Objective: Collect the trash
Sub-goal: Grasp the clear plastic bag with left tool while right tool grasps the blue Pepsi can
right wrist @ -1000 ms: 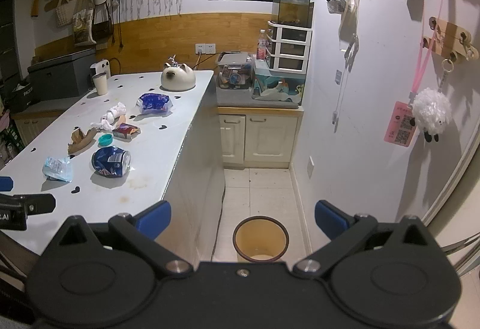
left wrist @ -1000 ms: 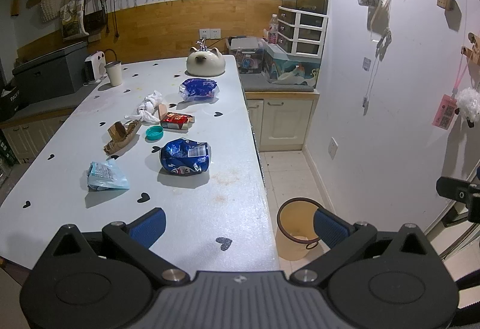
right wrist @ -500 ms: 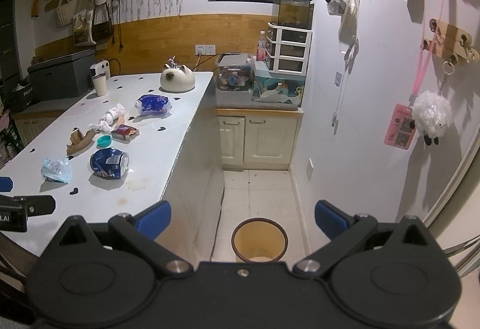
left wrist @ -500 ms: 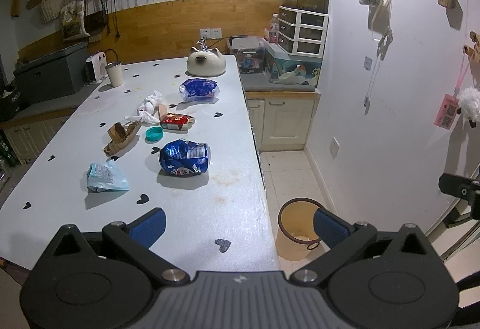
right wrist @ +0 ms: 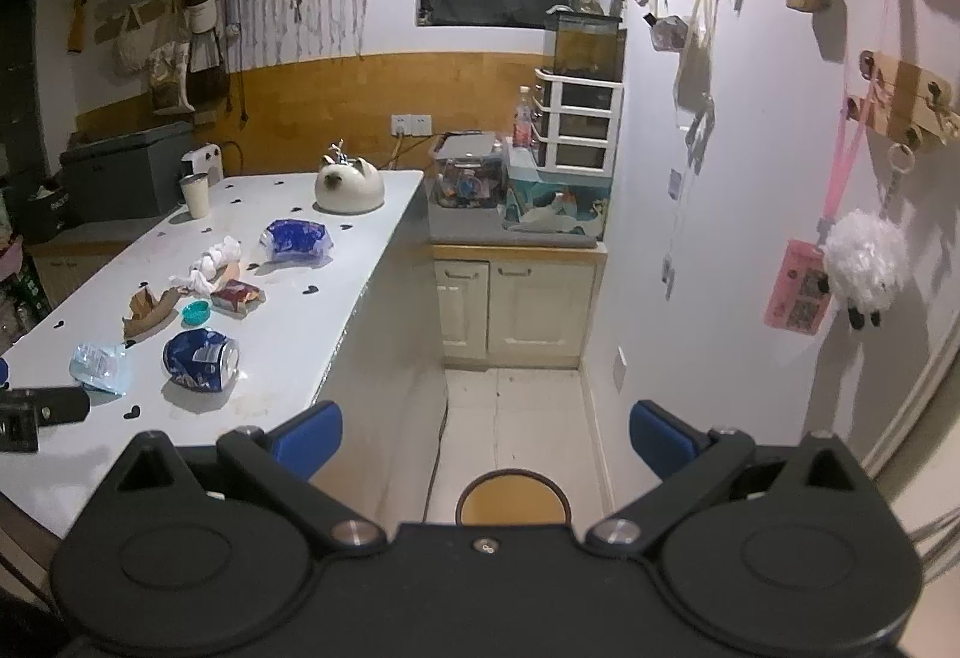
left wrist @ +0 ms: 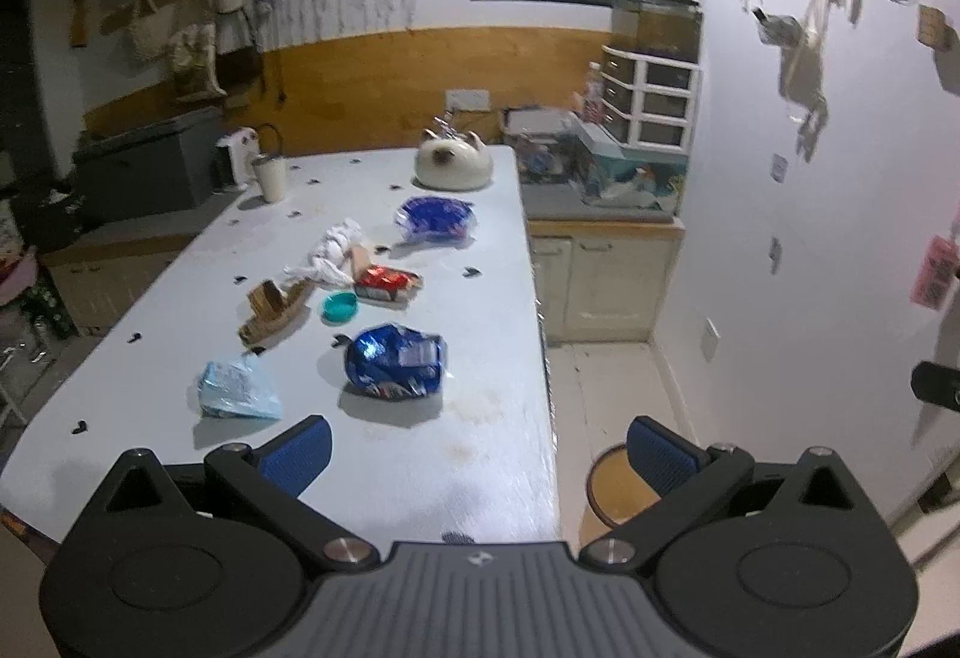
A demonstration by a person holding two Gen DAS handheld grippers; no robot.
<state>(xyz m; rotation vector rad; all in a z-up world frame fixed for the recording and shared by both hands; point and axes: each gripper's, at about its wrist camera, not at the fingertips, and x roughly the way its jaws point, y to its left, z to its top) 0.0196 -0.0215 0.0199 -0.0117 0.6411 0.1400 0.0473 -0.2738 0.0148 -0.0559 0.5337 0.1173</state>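
Trash lies along the white table [left wrist: 480, 454]: a crumpled dark blue snack bag [left wrist: 393, 361], a pale blue wrapper [left wrist: 237, 392], torn brown cardboard [left wrist: 273, 307], a teal lid [left wrist: 339, 307], a red packet [left wrist: 387, 284], a white crumpled tissue [left wrist: 333, 250] and a blue plastic bag [left wrist: 435, 220]. A tan waste bin [right wrist: 511, 496] stands on the floor right of the table. My left gripper [left wrist: 477, 445] is open and empty above the table's near end. My right gripper [right wrist: 485, 433] is open and empty above the bin.
A cat-shaped white kettle [left wrist: 454, 166] and a white cup [left wrist: 270, 176] stand at the table's far end. Cream cabinets [right wrist: 519, 298] with boxes and a drawer unit [right wrist: 579, 123] on top fill the far corner. A wall [right wrist: 750, 238] hung with ornaments is on the right.
Both grippers have drifted slightly; the left view has shifted a little forward over the table. The trash has not moved and both grippers stay open.
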